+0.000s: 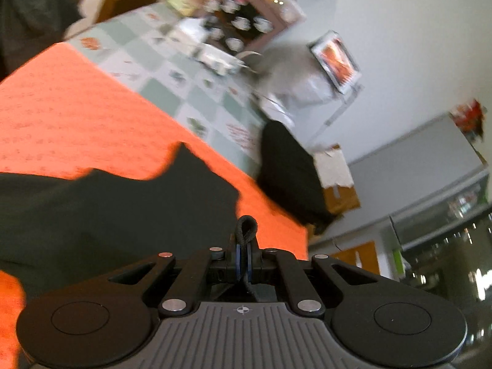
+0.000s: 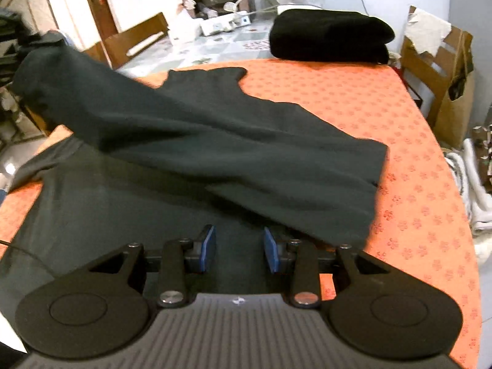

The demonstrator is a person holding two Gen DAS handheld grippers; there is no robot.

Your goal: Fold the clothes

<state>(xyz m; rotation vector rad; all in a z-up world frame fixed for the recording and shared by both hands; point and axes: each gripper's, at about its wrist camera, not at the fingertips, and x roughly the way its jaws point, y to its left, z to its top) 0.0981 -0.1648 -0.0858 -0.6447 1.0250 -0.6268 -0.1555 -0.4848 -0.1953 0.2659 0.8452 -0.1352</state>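
Observation:
A dark green-black garment (image 2: pixel 215 141) lies spread on the orange tablecloth (image 2: pixel 369 107). One side of it is lifted and drawn up toward the far left, where my left gripper (image 2: pixel 40 40) shows only as a blur. In the left wrist view my left gripper (image 1: pixel 243 255) is shut on a pinched loop of the garment's edge (image 1: pixel 247 224), and the rest of the garment (image 1: pixel 107 215) hangs below to the left. My right gripper (image 2: pixel 239 246) is open just above the flat near part of the garment, with nothing between its blue pads (image 2: pixel 209 246).
A folded black stack (image 2: pixel 330 35) sits at the table's far edge. Beyond it lie a checked cloth (image 2: pixel 215 46) and a white power strip (image 2: pixel 224 23). A wooden chair (image 2: pixel 138 40) stands far left, and a chair with a paper bag (image 2: pixel 452 107) right. White cloths (image 2: pixel 479 203) lie off the right edge.

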